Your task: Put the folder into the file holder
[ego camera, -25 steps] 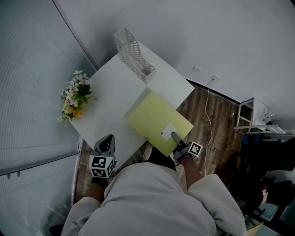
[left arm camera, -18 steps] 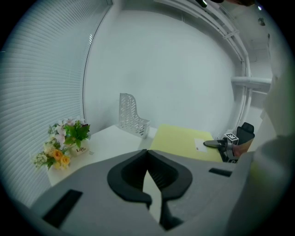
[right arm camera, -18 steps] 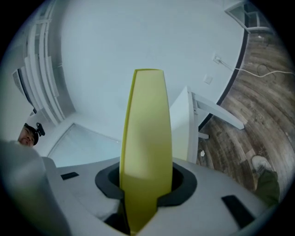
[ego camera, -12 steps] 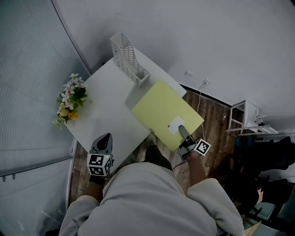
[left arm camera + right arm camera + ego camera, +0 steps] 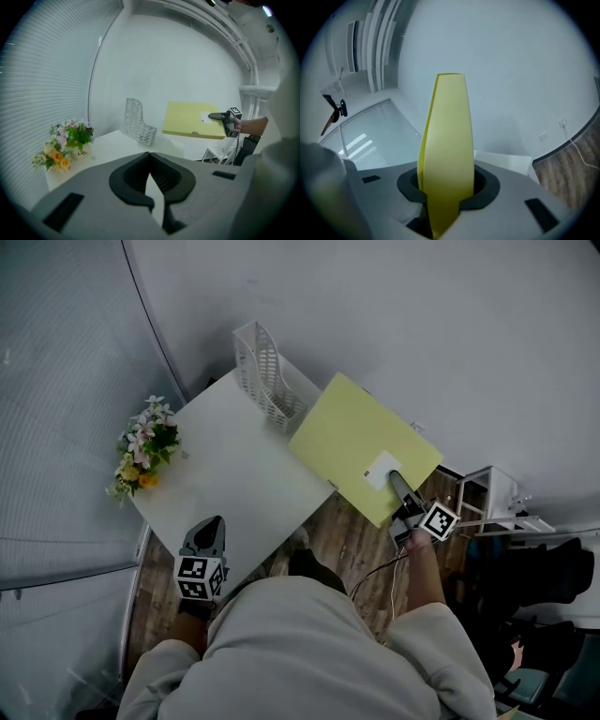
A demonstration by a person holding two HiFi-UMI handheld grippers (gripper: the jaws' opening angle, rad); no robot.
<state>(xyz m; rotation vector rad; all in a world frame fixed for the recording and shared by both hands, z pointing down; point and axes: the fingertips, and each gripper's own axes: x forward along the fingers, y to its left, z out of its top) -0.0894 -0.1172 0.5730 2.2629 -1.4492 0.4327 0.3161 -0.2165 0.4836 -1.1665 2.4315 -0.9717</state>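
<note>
A yellow folder [image 5: 361, 442] with a white label hangs in the air, flat, past the white table's [image 5: 234, 484] far right edge. My right gripper [image 5: 398, 486] is shut on its near corner by the label. The right gripper view shows the folder [image 5: 447, 150] edge-on, clamped between the pads. The white perforated file holder [image 5: 267, 371] stands upright at the table's far corner, just left of the folder. My left gripper [image 5: 208, 535] is shut with nothing in it at the table's near edge. From the left gripper view the folder [image 5: 192, 119] floats right of the holder [image 5: 138, 124].
A small pot of flowers [image 5: 145, 446] sits at the table's left corner. A white rack [image 5: 492, 498] stands on the wooden floor to the right, with a cable [image 5: 375, 568] trailing below. Walls close in behind the table.
My right gripper has lifted the folder off the table and carried it up and to the right, beside the file holder. The left gripper has stayed put.
</note>
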